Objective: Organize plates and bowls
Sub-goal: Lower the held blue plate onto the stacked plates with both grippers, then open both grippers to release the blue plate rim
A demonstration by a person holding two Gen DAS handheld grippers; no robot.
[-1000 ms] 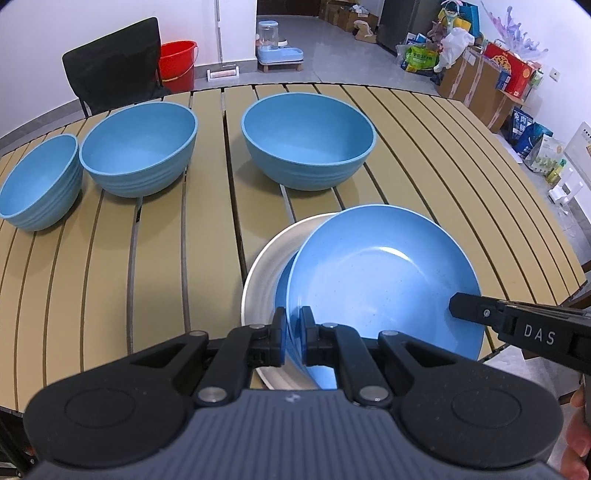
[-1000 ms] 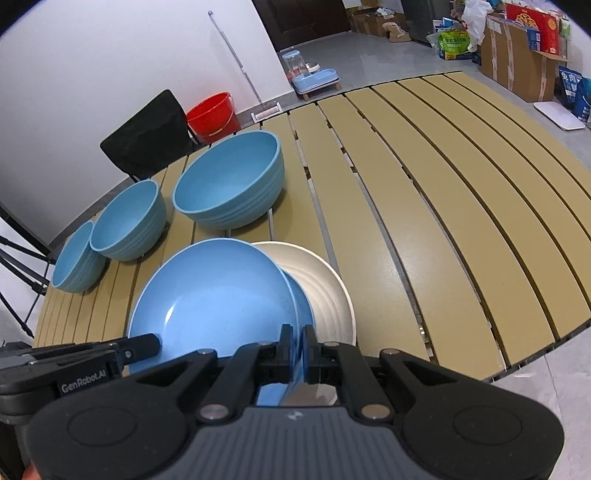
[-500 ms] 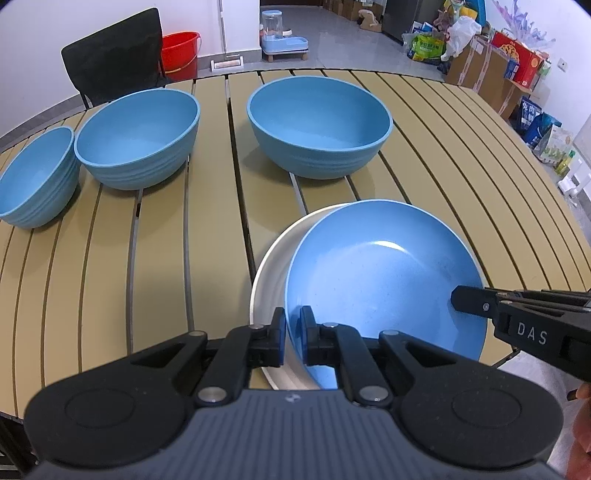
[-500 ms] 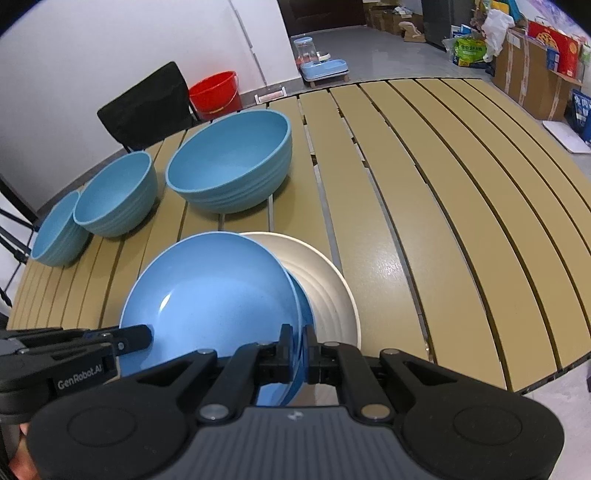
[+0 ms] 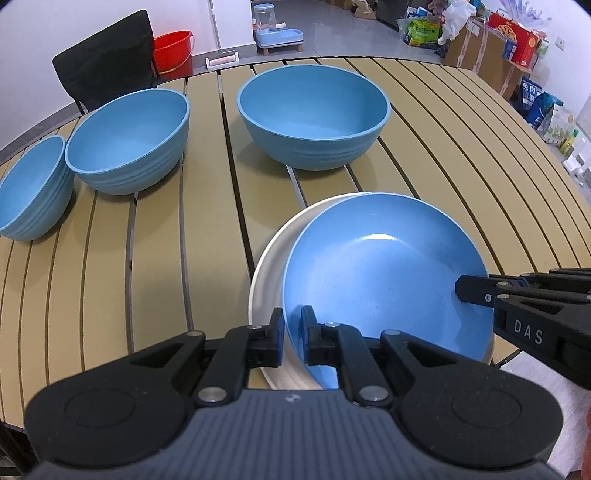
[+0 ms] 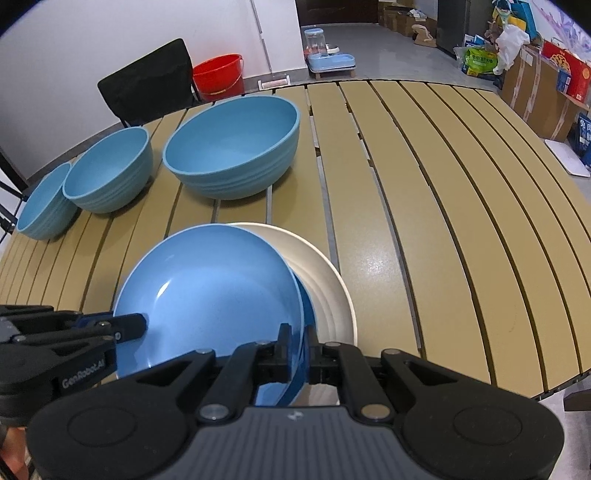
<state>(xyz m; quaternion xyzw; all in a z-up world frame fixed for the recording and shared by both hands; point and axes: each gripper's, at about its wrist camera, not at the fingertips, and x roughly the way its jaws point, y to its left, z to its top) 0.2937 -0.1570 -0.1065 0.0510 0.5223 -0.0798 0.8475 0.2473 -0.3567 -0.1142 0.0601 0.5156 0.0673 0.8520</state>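
Through my left wrist camera, my left gripper is clamped on the near rim of the blue plate, one finger on each side of its edge. The plate sits over a cream plate, offset to the right so a crescent of cream shows on the left. My right gripper comes in from the right and its tips meet the plate's far right rim. Behind the plates, on the slatted tan table, three blue bowls stand in a row: the large bowl straight ahead, the medium bowl to its left, the small bowl at the left edge, just beside the medium one. Past the table are a black chair, a red bucket and a pet water dispenser; cardboard boxes line the right side.

Through my right wrist camera, my right gripper pinches the blue plate at its near rim, the fingers closed on its edge. The cream plate shows to the right beneath it. My left gripper holds the plate's left rim. The large bowl stands directly beyond the plates, the medium bowl and small bowl further left. The wide stretch of table lies to the right, with the chair, bucket and dispenser behind.
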